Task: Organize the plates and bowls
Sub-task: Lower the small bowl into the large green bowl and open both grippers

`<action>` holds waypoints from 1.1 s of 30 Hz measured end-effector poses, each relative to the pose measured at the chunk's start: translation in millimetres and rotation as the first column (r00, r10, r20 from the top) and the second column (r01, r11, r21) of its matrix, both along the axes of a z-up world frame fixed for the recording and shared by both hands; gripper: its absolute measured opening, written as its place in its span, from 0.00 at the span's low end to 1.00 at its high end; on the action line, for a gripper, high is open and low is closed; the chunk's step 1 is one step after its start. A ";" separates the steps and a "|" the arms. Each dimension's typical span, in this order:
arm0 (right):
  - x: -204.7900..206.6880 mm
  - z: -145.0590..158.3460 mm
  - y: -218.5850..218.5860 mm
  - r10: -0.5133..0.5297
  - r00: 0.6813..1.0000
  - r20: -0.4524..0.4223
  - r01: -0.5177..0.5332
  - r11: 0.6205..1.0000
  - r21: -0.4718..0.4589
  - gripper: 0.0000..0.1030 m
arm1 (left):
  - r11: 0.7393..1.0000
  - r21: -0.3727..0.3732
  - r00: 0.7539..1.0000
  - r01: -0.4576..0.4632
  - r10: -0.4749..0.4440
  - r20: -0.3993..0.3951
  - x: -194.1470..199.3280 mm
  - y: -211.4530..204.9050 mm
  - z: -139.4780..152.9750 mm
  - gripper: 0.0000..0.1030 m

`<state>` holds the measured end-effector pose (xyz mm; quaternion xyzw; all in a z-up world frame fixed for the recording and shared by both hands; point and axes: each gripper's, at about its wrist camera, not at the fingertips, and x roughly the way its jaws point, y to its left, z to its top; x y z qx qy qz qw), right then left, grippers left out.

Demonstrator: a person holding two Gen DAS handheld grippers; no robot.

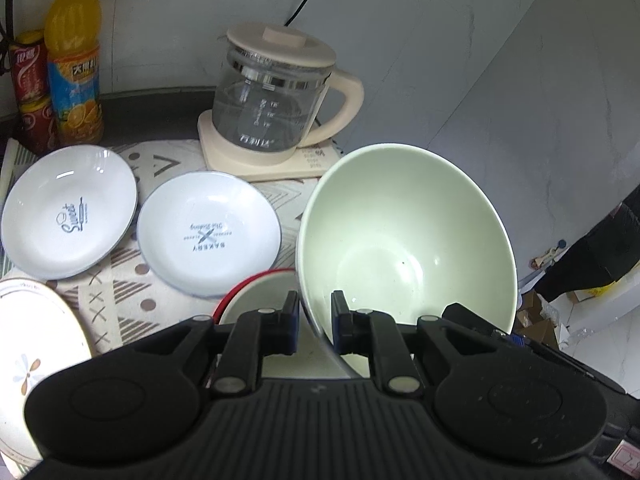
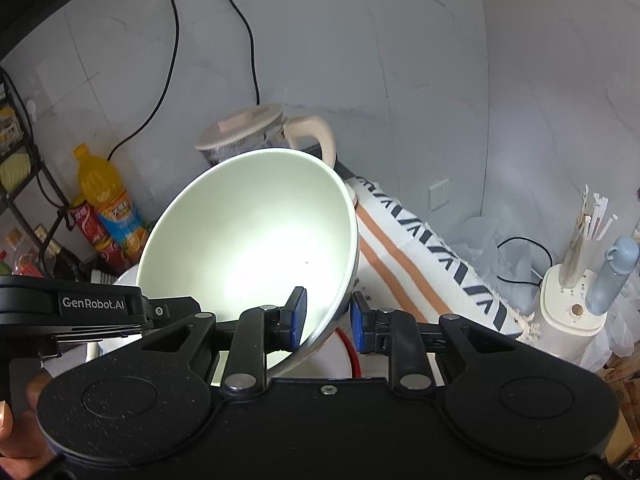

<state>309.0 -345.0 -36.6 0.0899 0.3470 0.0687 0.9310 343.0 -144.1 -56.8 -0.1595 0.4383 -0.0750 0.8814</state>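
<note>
A large pale green bowl [image 1: 404, 236] is held tilted in the air by both grippers. My left gripper [image 1: 315, 326] has its fingers on either side of the bowl's near rim. My right gripper [image 2: 328, 320] straddles the opposite rim of the same bowl [image 2: 252, 240]. Under the bowl sits a red-rimmed bowl [image 1: 256, 296], mostly hidden. Two white printed plates [image 1: 70, 212] [image 1: 208, 232] lie on the patterned mat to the left. A flower-patterned plate [image 1: 28, 360] is at the lower left edge.
A glass kettle [image 1: 276, 100] on a cream base stands behind the plates. An orange juice bottle [image 1: 74, 56] and a red can [image 1: 30, 92] stand at the back left. In the right wrist view a striped cloth [image 2: 424, 256] and a cream appliance [image 2: 568, 308] lie to the right.
</note>
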 end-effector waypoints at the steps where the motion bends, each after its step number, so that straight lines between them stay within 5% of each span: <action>1: -0.6 -1.5 0.7 0.002 1.000 -0.005 -0.002 1.000 -0.002 0.23 | 1.000 0.001 1.000 0.002 -0.002 -0.008 -0.6 1.3 -3.1 0.13; 22: -2.9 -50.2 9.4 0.027 0.982 -0.186 -0.026 1.000 0.010 0.23 | 1.000 -0.002 0.979 -0.016 0.016 -0.202 -7.4 14.2 -56.9 0.15; 33: 3.8 -63.8 15.5 0.010 0.971 -0.239 -0.008 1.000 0.009 0.23 | 0.999 0.038 0.978 -0.015 0.022 -0.209 1.5 20.5 -58.9 0.22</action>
